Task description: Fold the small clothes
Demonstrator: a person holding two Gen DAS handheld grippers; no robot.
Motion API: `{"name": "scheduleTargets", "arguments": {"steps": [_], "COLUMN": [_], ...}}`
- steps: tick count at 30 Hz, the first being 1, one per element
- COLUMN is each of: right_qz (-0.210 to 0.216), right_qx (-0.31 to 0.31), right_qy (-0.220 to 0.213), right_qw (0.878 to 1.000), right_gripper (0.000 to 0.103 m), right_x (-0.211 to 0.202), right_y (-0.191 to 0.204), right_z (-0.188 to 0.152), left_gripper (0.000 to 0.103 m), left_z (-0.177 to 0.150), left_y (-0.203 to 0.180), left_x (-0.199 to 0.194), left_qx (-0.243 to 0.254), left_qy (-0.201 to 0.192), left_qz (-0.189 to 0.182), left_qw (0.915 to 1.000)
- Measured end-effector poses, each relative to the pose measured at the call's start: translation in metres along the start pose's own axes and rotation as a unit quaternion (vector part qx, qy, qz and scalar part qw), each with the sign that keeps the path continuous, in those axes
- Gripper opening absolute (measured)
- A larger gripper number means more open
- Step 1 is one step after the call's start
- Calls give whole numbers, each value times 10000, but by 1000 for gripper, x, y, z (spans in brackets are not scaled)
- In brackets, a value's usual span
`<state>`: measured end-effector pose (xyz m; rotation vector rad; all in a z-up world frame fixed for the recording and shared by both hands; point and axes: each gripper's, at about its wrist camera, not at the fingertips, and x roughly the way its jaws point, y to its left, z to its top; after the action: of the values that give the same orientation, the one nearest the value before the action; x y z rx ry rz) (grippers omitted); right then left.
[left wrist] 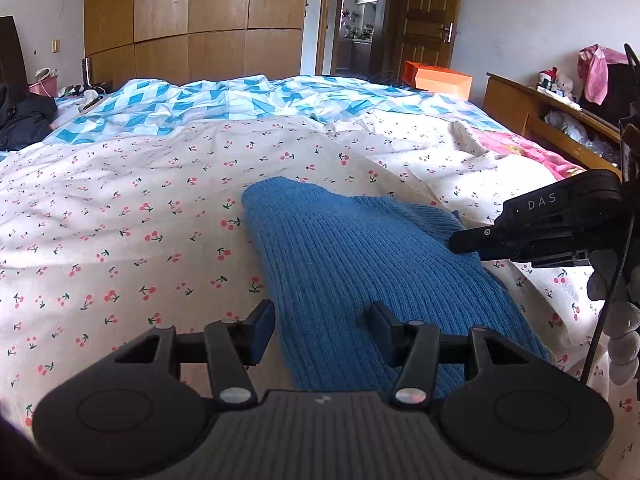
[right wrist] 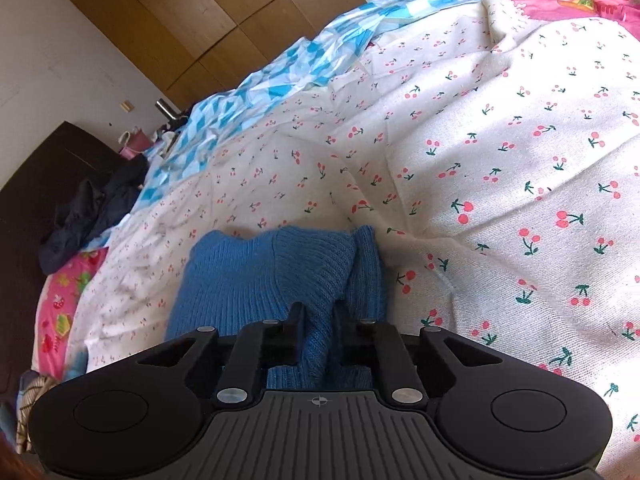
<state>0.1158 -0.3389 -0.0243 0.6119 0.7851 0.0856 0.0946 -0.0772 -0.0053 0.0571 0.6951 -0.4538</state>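
A blue knitted garment (left wrist: 344, 264) lies on the cherry-print sheet (left wrist: 120, 208) of a bed. My left gripper (left wrist: 322, 326) is open, its jaws spread over the garment's near left edge. My right gripper (right wrist: 318, 318) is shut on a fold of the blue garment (right wrist: 280, 272), which bunches between its fingers. In the left wrist view the right gripper (left wrist: 460, 240) comes in from the right and meets the garment's right edge.
A blue-and-white checked cover (left wrist: 224, 100) lies at the far end of the bed, with a pink patterned cloth (left wrist: 524, 152) at the right. A dark clothes pile (left wrist: 24, 120) sits far left. A wooden shelf (left wrist: 552, 120) stands to the right, wardrobes (left wrist: 192, 20) behind.
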Motion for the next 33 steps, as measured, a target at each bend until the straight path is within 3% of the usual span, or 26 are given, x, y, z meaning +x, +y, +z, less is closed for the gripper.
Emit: {"name": "scheduleTargets", "arguments": {"steps": [6, 9, 11, 12, 13, 14, 18, 20, 24, 29, 33], "right_qz": [96, 123, 160, 144, 123, 101, 375, 394, -38, -64, -64], "right_qx": [384, 217, 133, 107, 71, 57, 85, 232, 445, 187, 201], "right_qy": [114, 168, 207, 196, 177, 176, -169, -348, -85, -187, -232], "right_qw": [9991, 9995, 9996, 9996, 9997, 9998, 9991, 9983, 9990, 9996, 9995], "right_gripper": [35, 47, 47, 44, 26, 16, 11, 11, 12, 20, 51], "right_x": [13, 16, 17, 17, 16, 16, -13, -28, -4, -8, -27], "right_y": [-6, 1, 5, 6, 7, 7, 7, 0, -22, -9, -10], "right_z": [-1, 0, 1, 1, 1, 1, -2, -8, -19, -18, -19], "left_gripper": [57, 57, 57, 57, 57, 57, 58, 65, 70, 70, 70], "left_z": [0, 0, 1, 1, 1, 1, 6, 6, -2, -3, 4], "left_y": [0, 0, 0, 0, -1, -1, 0, 1, 1, 7, 13], "left_x": [1, 1, 1, 1, 1, 0, -8, -7, 19, 14, 13], "left_qx": [36, 41, 23, 21, 23, 26, 6, -13, -6, -172, -284], "left_qy": [34, 34, 22, 21, 20, 13, -158, -208, 241, 297, 321], "left_qz": [41, 43, 43, 45, 49, 47, -31, -39, -25, -130, -328], "left_qw": [10000, 10000, 10000, 10000, 10000, 10000, 9999, 9998, 9997, 9993, 9985]}}
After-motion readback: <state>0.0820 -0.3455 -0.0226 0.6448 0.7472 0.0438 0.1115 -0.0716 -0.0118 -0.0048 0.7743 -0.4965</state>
